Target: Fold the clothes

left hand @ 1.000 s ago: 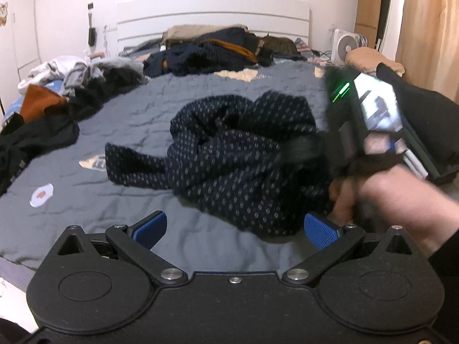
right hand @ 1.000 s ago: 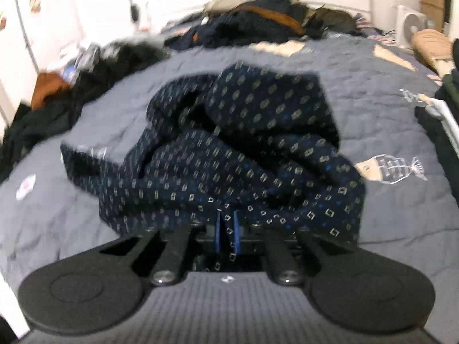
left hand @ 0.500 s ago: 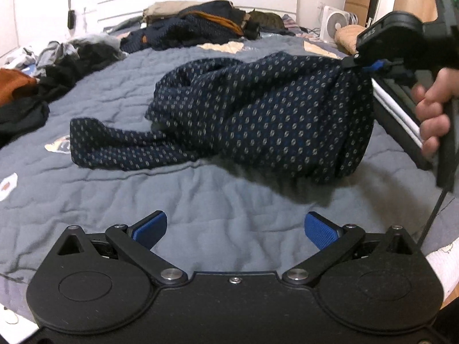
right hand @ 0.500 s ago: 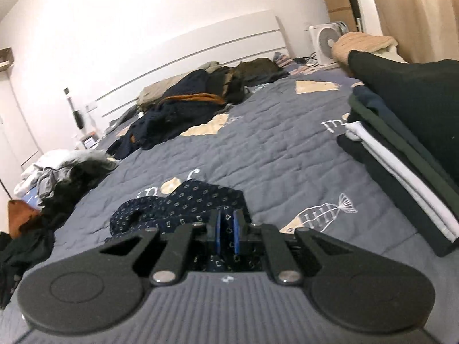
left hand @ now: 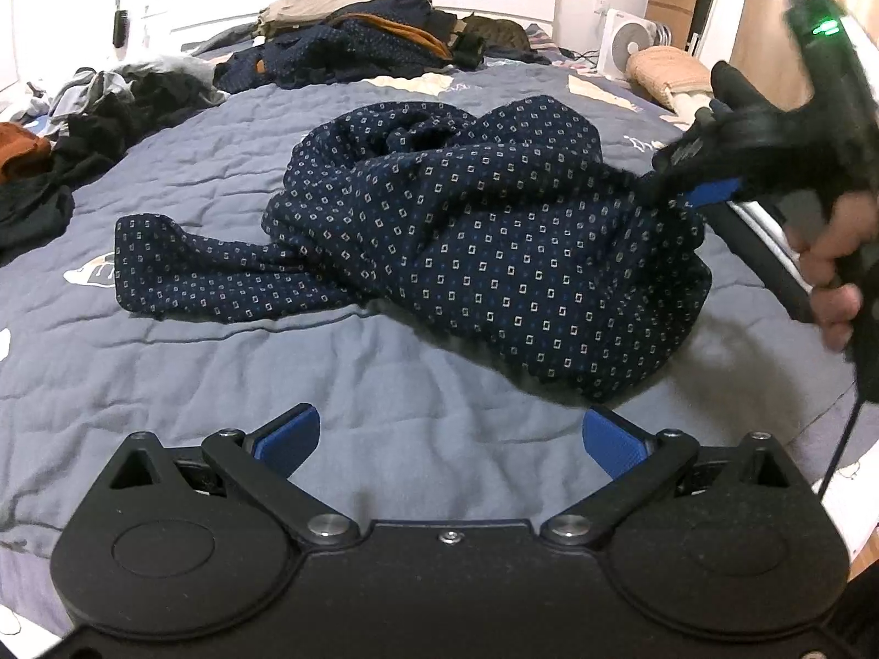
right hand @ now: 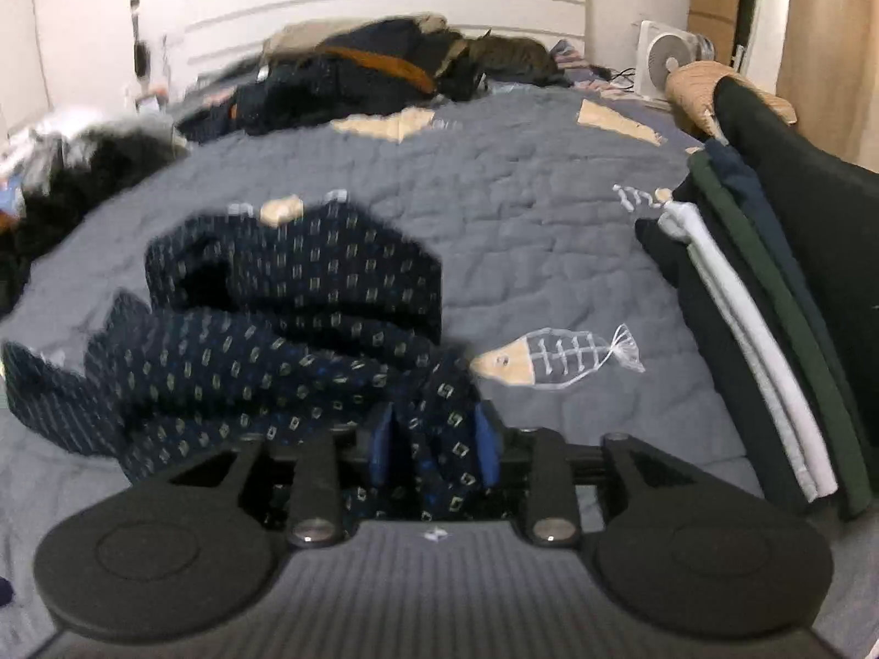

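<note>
Right tongs (right hand: 434, 439): opening, fabric of the patterned navy garment (left hand: 467, 230) between the pads but no longer pinched; release of a corner after dragging it out, judged as spreading the piece flat ahead of folding. Left tongs (left hand: 448, 439): spread wide, nothing between them, low over the grey quilt (left hand: 384, 384), short of the garment's near edge; positioned, by judgement, for taking a hem. Garment: crumpled in a heap directly ahead of the left tongs, one sleeve trailing to their left, the far right portion lifted toward the right tongs. Not yet flat, no fold made. Stack of folded clothes (right hand: 769, 318): to the right of the right tongs, near the bed edge, likely the destination. Unsorted clothes pile (left hand: 357, 49): well beyond both tongs, at the headboard.
</note>
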A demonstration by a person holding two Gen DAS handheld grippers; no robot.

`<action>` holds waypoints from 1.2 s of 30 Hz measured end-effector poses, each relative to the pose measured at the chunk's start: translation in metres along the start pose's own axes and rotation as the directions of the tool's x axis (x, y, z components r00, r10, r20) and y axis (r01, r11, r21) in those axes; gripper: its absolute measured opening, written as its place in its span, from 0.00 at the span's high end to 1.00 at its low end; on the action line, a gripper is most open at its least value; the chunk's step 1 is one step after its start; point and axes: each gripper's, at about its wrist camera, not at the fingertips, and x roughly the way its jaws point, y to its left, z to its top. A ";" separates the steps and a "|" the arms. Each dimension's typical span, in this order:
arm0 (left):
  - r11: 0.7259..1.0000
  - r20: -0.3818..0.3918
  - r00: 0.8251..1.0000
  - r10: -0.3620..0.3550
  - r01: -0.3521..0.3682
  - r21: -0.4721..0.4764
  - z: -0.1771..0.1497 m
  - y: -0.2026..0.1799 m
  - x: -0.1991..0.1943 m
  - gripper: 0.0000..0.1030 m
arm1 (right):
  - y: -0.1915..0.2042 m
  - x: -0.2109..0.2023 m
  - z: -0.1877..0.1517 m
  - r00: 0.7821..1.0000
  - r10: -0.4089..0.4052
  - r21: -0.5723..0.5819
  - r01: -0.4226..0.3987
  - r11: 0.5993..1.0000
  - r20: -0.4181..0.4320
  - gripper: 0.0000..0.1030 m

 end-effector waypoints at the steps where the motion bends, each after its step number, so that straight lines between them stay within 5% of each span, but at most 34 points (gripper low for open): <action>1: 1.000 0.003 1.000 -0.004 0.004 -0.004 0.001 0.001 -0.001 0.00 | -0.004 -0.008 0.003 1.000 0.004 0.021 -0.004 1.000 0.022 0.59; 9: 1.000 0.028 1.000 0.006 -0.006 -0.007 0.005 0.006 -0.010 0.00 | -0.008 -0.047 0.014 0.980 0.140 0.030 -0.146 0.989 0.142 0.41; 14: 0.999 0.031 0.999 0.025 -0.024 -0.027 0.005 0.020 -0.005 0.00 | 0.028 -0.020 0.001 0.970 0.223 -0.088 -0.215 0.973 0.099 0.36; 24: 0.996 0.023 0.998 0.051 -0.049 -0.073 0.005 0.039 -0.003 0.00 | 0.081 0.027 -0.014 0.959 0.251 -0.182 -0.225 0.957 0.131 0.35; 30: 0.995 0.038 0.998 0.055 -0.051 -0.090 0.009 0.045 -0.008 0.00 | 0.109 0.048 -0.022 0.960 0.279 -0.260 -0.259 0.930 0.039 0.31; 32: 0.994 0.033 0.997 0.063 -0.060 -0.094 0.009 0.050 -0.008 0.00 | 0.115 0.059 -0.025 0.965 0.263 -0.268 -0.256 0.929 -0.008 0.42; 34: 0.992 0.028 0.997 0.070 -0.067 -0.104 0.008 0.054 -0.007 0.00 | 0.113 0.065 -0.026 0.965 0.259 -0.218 -0.262 0.940 -0.043 0.86; 36: 0.991 0.024 0.997 0.076 -0.073 -0.111 0.008 0.061 -0.007 0.00 | 0.107 0.066 -0.023 0.958 0.278 -0.152 -0.285 0.946 -0.063 0.92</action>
